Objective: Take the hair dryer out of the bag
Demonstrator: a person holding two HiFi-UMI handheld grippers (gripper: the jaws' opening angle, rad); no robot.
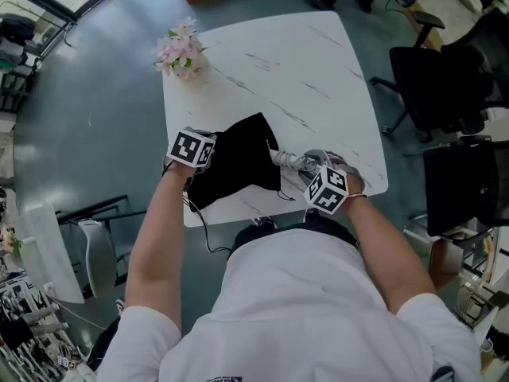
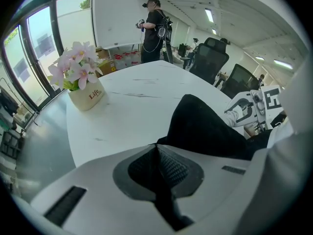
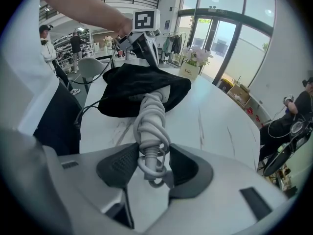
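Right gripper view shows the right gripper (image 3: 150, 165) clamped on the cord-wrapped handle of the hair dryer (image 3: 149, 119), whose head lies beyond the fingertips, inside the black bag (image 3: 127, 92). The left gripper (image 2: 157, 149) is pinched tight on the bag's edge at its tips. Best, probably: hold the fabric back firmly, draw the handle straight out, and mind the loose cord loops.

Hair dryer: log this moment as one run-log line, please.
left claw: shut on black bag | right claw: shut on hair dryer, cord-wrapped handle | hair dryer: partly inside bag | bag: on table
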